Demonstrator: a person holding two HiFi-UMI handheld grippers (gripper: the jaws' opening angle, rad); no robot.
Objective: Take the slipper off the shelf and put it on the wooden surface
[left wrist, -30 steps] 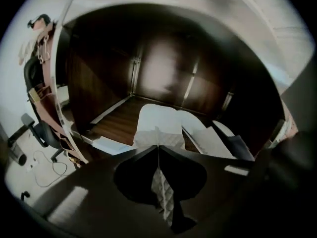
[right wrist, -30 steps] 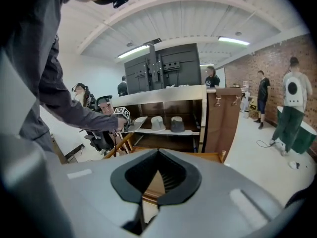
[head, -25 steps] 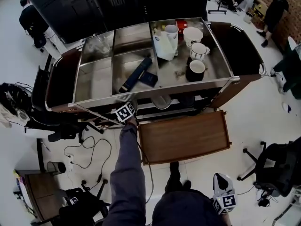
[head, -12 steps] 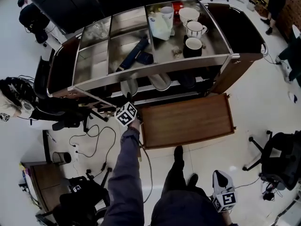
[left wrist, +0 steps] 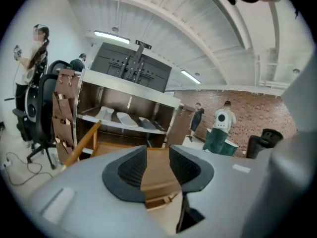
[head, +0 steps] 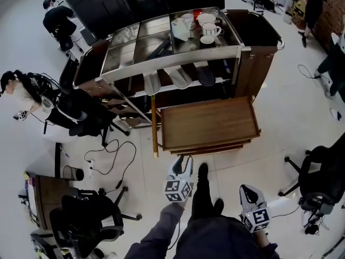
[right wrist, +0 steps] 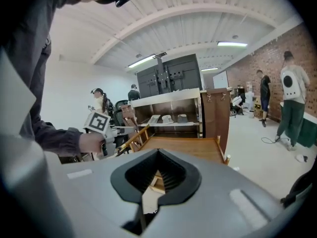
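Three slippers lie side by side on the cart's lower shelf: a pale slipper (head: 152, 83), a second pale slipper (head: 178, 76) and a dark slipper (head: 205, 75). The left gripper view shows them far off, the first slipper (left wrist: 106, 114) at the left. In front of the cart lies the low wooden surface (head: 207, 124), bare. My left gripper (head: 181, 162) hangs near my feet, short of that surface, open with nothing between its jaws (left wrist: 158, 155). My right gripper (head: 246, 189) hangs at my right side, its jaws together and empty (right wrist: 157, 168).
Mugs (head: 209, 30) and a jug stand on the cart's steel top (head: 161, 47). A wooden rail (head: 154, 125) slants at the surface's left edge. Cables (head: 108, 155) lie on the floor, and office chairs (head: 86, 220) stand left and right. People stand at the far left and back right.
My left gripper has pulled back from the cart's shelf edge to near my feet, and its jaws have opened. I have stepped back; the cart now looks farther away.
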